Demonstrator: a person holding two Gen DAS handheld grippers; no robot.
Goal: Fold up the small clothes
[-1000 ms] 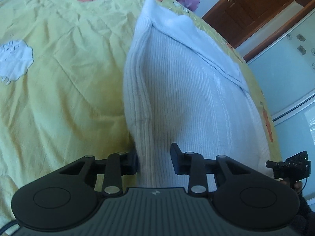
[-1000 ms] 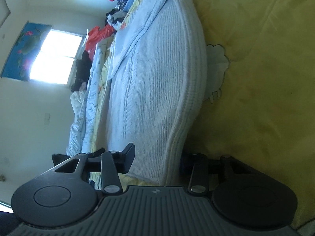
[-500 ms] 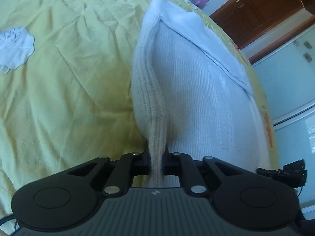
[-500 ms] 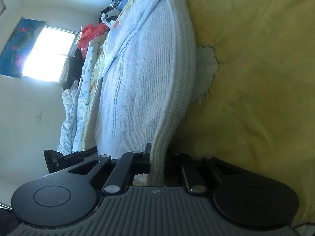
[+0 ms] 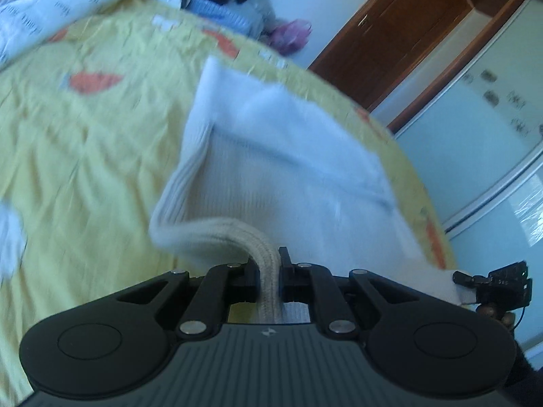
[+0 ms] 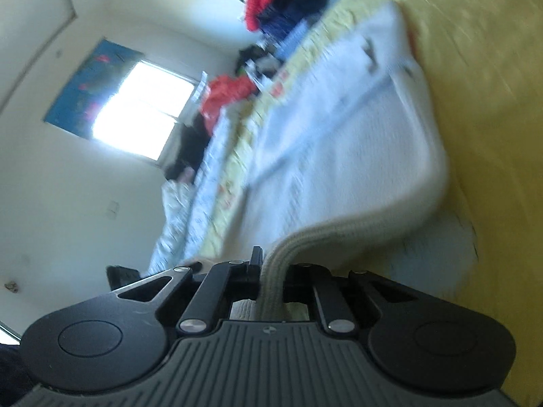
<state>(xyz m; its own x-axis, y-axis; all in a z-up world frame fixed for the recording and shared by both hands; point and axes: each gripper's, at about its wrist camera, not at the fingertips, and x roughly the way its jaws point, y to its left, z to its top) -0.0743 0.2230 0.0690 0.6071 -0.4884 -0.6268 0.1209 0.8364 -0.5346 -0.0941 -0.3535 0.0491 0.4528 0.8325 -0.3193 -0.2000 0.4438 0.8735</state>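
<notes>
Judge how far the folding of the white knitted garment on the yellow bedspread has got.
Done: the white knitted garment lies lengthwise-folded on the yellow bedspread. In hand: left gripper and right gripper each pinch its ribbed hem, lifting it. Left: carrying that hem over to the far end.

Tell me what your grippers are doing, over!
Left gripper shut on white sweater hem. Right gripper shut on same hem. Hem lifted off yellow bedspread. Nothing in the way.
</notes>
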